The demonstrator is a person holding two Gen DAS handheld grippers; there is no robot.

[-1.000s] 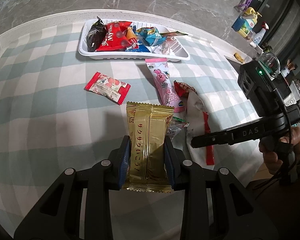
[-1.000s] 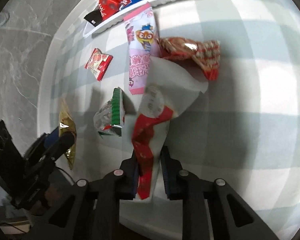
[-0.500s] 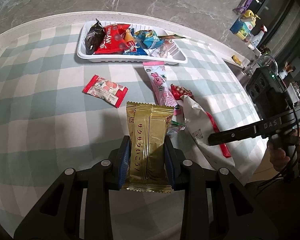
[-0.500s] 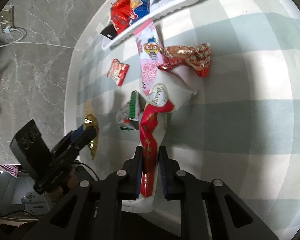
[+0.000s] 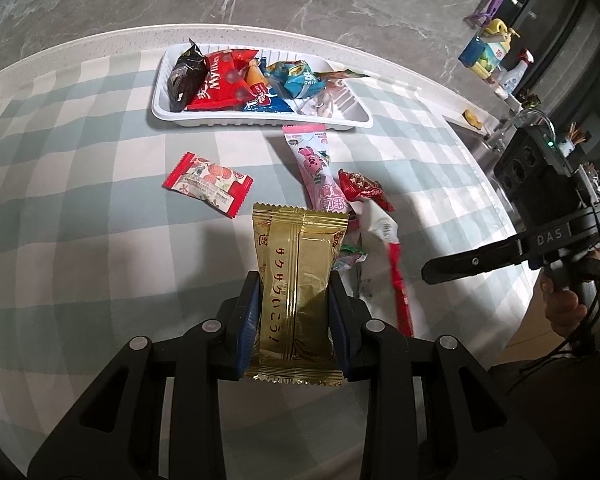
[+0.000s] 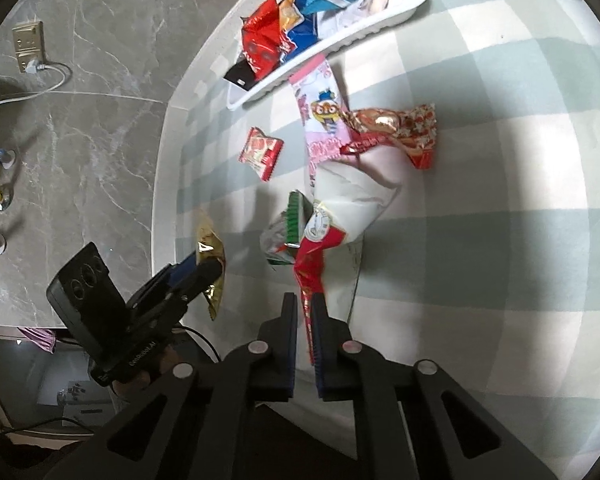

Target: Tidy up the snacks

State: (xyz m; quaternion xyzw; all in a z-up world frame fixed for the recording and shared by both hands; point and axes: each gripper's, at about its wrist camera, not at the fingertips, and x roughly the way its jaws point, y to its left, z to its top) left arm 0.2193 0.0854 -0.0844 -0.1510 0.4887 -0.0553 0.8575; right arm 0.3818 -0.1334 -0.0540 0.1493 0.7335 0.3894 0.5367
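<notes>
Already sorted: several snacks lie in the white tray (image 5: 260,122) at the far side of the surface (image 5: 80,200).
Left hand-held gripper (image 5: 296,312): I clench the gold wafer packet (image 5: 296,280), held above the cloth.
Right hand-held gripper (image 6: 305,320): my jaws are clamped on the red tail of the white-and-red bag (image 6: 340,216), which I judge is lifting.
Still loose: the red candy (image 5: 208,182), the pink stick pack (image 5: 316,172), the red foil sweet (image 5: 360,188) and a green-edged wrapper (image 6: 288,232).
Progress: I judge roughly half done.

tray (image 5: 260,122) at the far side of the desk (image 5: 80,240), wrappers piled in it; long sachet (image 5: 314,168) just before its rim; small packet (image 5: 208,183) to its left; crinkled sweet (image 5: 360,188) right.
</notes>
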